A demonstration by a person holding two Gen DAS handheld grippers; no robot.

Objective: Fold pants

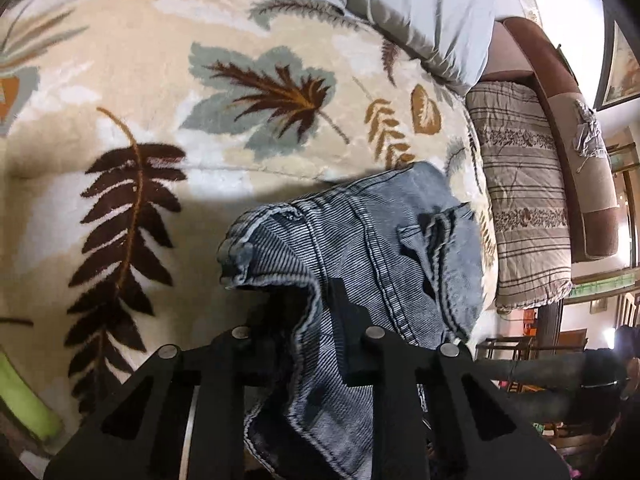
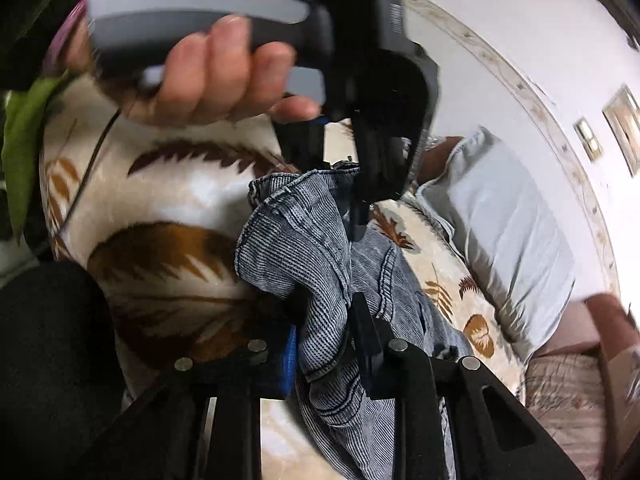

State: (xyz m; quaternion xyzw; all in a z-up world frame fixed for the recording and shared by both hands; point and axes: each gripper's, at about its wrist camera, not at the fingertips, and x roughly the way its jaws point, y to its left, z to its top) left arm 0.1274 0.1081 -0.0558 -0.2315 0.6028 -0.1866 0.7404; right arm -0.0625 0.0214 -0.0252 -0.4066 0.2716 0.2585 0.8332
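Observation:
Grey-blue denim pants point(image 1: 360, 248) hang bunched between both grippers above a leaf-patterned blanket point(image 1: 160, 80). My left gripper point(image 1: 308, 300) is shut on a fold of the pants near the waistband. My right gripper point(image 2: 324, 320) is shut on another fold of the pants point(image 2: 296, 248). In the right wrist view the left gripper point(image 2: 356, 208) shows just beyond, held by a hand point(image 2: 208, 80), close to the right gripper. The lower part of the pants is hidden below the grippers.
A white pillow point(image 1: 420, 8) lies at the back of the bed and shows in the right wrist view point(image 2: 508, 232). A striped folded quilt point(image 1: 524, 200) lies beside a brown headboard point(image 1: 560, 92). A green strip point(image 1: 24, 404) lies at the left edge.

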